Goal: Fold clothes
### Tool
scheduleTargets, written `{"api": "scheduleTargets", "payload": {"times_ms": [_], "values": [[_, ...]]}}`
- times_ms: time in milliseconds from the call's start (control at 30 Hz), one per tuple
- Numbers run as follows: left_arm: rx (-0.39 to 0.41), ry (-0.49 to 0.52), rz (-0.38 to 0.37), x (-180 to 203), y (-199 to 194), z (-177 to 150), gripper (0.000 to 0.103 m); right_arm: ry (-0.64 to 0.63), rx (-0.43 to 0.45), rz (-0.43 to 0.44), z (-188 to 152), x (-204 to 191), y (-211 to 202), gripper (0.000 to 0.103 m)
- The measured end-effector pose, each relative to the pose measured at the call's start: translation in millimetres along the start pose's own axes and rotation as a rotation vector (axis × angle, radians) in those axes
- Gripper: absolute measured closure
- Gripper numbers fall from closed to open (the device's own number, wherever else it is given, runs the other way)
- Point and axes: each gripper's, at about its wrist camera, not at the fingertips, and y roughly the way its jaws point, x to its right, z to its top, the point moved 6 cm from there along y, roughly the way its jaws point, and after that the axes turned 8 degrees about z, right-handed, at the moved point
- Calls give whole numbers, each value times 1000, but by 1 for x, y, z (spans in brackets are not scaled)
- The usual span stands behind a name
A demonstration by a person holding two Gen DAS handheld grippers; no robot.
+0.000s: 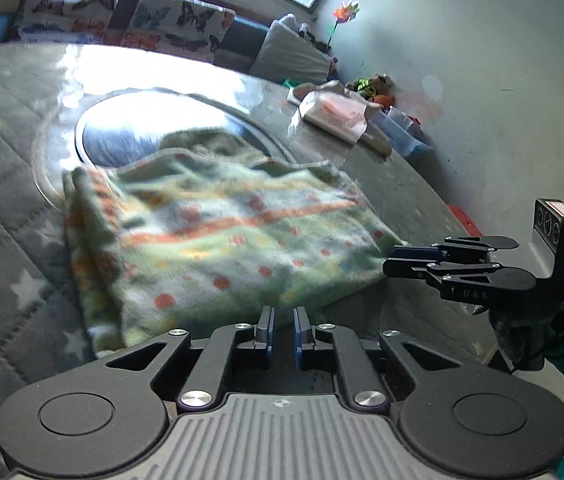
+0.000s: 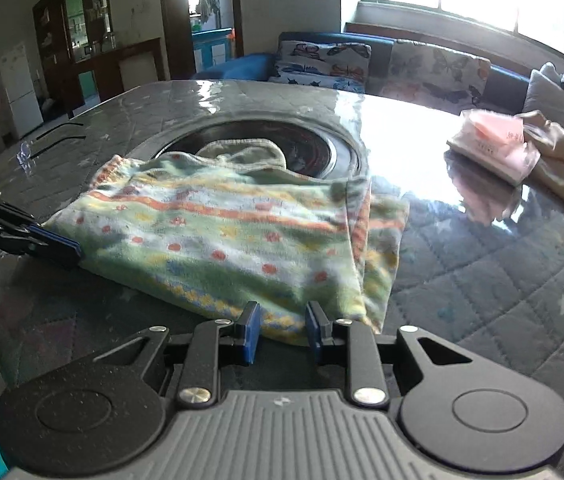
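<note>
With both grippers' jaws parted and holding nothing, the folded garment [image 2: 226, 236] risked sliding on the glossy desk [image 2: 461, 256] if nudged.

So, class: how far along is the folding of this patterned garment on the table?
Done: the garment lies folded over itself, a doubled edge showing at its right side. In hand: nothing is gripped; the left gripper and right gripper both sit open at its near edge. Left: perhaps another fold, though that is a guess. The table bears it.
</note>
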Motion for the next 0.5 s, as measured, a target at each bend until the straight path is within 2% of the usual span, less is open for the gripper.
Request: {"api": "scheduleTargets", "payload": {"times_ms": [167,333,500], "values": [[70,-36,21,-12,-8,17,92,-29,60,19,26,-5,1,71],[33,-70,63,-25,2,9,92,-34,80,47,47,-6,27,71],[24,-107,67,-35,0,-2,92,-23,57,44,46,0,50,71]]}}
